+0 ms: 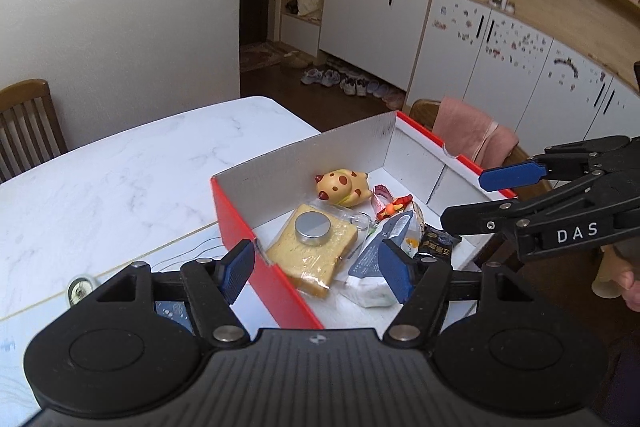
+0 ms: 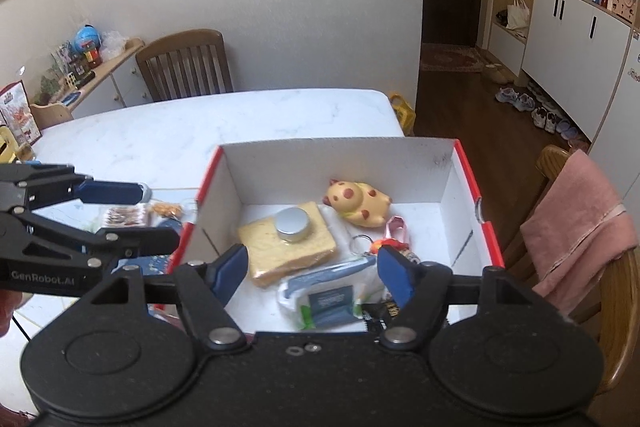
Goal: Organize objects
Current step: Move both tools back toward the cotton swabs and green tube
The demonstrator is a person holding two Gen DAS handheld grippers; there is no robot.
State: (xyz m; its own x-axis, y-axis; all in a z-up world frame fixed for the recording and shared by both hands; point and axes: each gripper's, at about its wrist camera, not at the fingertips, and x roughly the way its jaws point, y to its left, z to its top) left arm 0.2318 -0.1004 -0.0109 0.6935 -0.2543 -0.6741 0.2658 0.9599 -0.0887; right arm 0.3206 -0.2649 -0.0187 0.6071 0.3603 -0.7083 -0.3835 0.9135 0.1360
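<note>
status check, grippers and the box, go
Left gripper open, empty. Right gripper open, empty. Red box holds bread, round tin, spotted toy. Nothing blocking.

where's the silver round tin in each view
Left wrist: silver tin sits on the wrapped bread slice, centre, between the fingers.
Right wrist: tin left of centre, on the bread.
Shared landmark: the spotted yellow toy lies behind it.
</note>
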